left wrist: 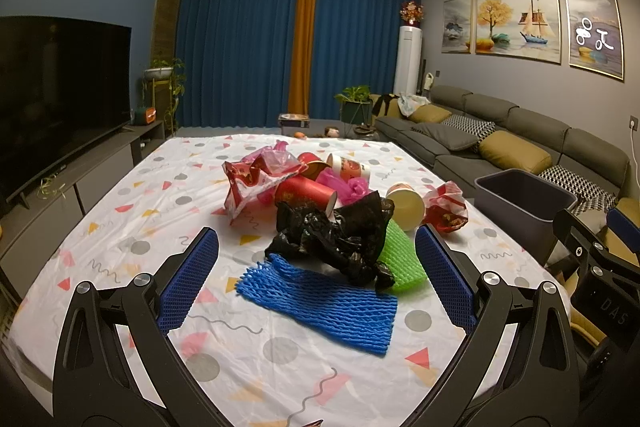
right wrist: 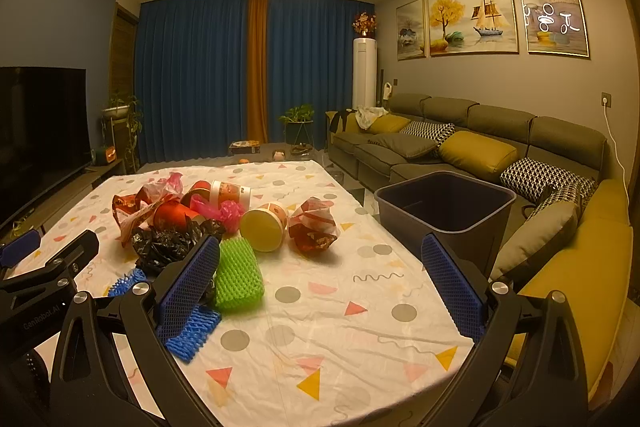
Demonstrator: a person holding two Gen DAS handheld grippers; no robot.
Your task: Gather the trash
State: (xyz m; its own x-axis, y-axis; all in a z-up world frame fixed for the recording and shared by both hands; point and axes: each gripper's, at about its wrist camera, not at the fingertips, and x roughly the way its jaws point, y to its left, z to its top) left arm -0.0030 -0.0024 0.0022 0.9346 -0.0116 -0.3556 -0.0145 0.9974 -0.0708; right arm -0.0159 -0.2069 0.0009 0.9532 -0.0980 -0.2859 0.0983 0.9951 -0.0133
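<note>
The left wrist view looks straight over the heap of trash on the patterned bench (left wrist: pixel 120 211): a blue foam net (left wrist: pixel 324 307) lies flat nearest the camera, a crumpled black plastic bag (left wrist: pixel 336 239) rests partly on it, and a green foam net (left wrist: pixel 400 259) sits just beside the bag. Behind these lie a red paper cup (left wrist: pixel 306 193), a yellow-mouthed cup (left wrist: pixel 406 205) on its side, a crumpled red wrapper (left wrist: pixel 446 207), pink plastic (left wrist: pixel 348 187) and a red-and-white bag (left wrist: pixel 248 183). The left gripper (left wrist: pixel 316 275) has its fingers spread wide with nothing between them, hovering over the blue net. The right wrist view shows more of the dark grey bin (right wrist: pixel 444 211), which stands off the bench's right edge before the sofa (right wrist: pixel 480 143). The right gripper (right wrist: pixel 320 283) is likewise spread and empty, over bare cloth right of the heap; its left finger (right wrist: pixel 188 283) hides part of the blue net and black bag.
</note>
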